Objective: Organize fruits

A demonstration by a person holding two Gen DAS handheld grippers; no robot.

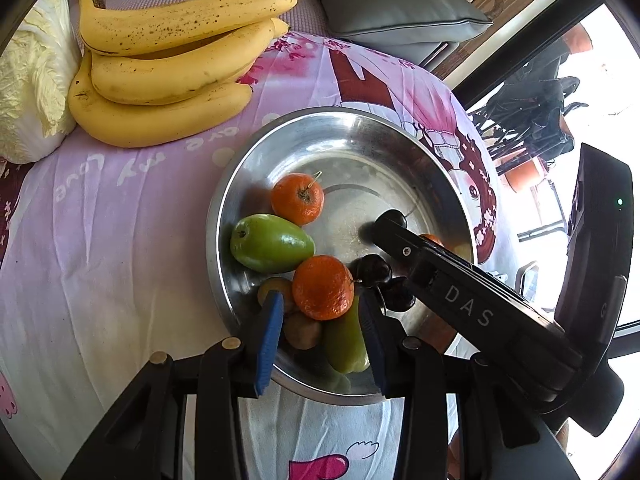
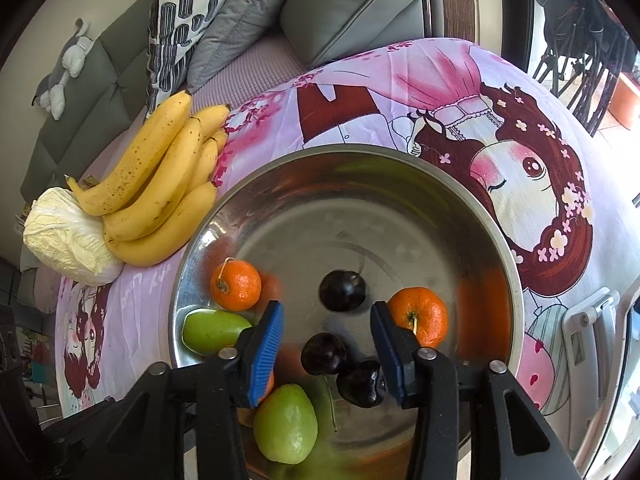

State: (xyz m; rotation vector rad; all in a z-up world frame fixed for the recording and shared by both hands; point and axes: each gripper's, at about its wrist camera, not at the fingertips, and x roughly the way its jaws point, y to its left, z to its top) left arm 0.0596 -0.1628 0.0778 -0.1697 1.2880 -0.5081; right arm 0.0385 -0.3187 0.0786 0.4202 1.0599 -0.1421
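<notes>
A steel bowl (image 1: 332, 112) (image 2: 340, 151) on the pink cloth holds several fruits. My left gripper (image 1: 320, 298) hangs over its near side. An orange mandarin (image 1: 323, 287) sits just past its fingertips, with a thin gap at each blue pad. Beneath it lie a brownish fruit (image 1: 302, 334) and a green fruit (image 1: 344, 344). My right gripper (image 2: 327, 310) is open above dark cherries (image 2: 324, 354), touching none. Another cherry (image 2: 342, 291) and a mandarin (image 2: 418, 316) lie beyond it. Its black body (image 1: 468, 308) crosses the bowl's right side in the left wrist view.
A bunch of bananas (image 1: 168, 72) (image 2: 160, 200) and a pale cabbage (image 1: 32, 80) (image 2: 68, 236) lie on the cloth left of the bowl. Grey sofa cushions (image 2: 352, 4) stand behind. A further mandarin (image 1: 298, 199) and green fruit (image 1: 272, 243) are in the bowl's left half.
</notes>
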